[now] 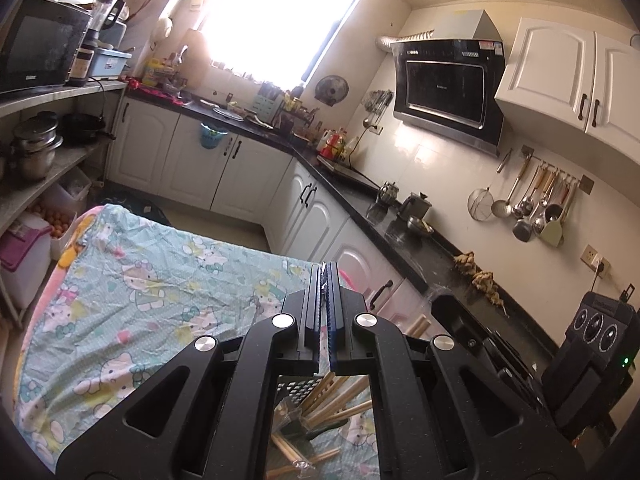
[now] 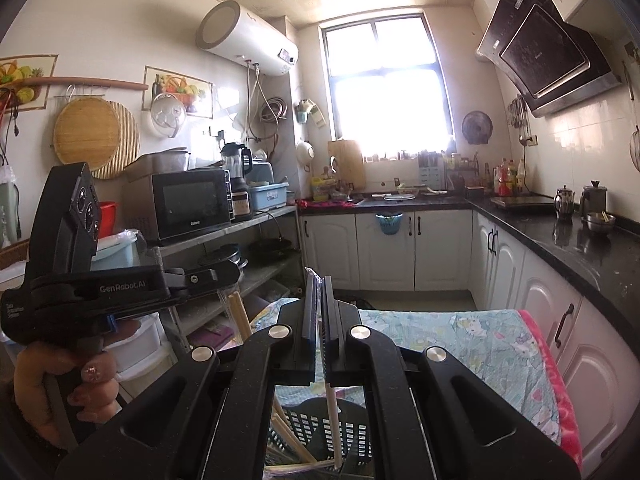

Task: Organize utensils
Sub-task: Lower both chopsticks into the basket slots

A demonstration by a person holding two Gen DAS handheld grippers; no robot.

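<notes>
Both black claws, left (image 1: 325, 280) and right (image 2: 318, 286), pinch plastic-wrapped pale wooden chopsticks (image 2: 333, 420) above the dark slotted plastic basket (image 2: 352, 436); lowering and release follow.

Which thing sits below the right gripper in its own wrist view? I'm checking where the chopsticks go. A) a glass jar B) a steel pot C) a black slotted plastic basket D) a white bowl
C: seen through the right gripper, a black slotted plastic basket with wooden chopsticks in it stands on the cartoon-print cloth.
</notes>
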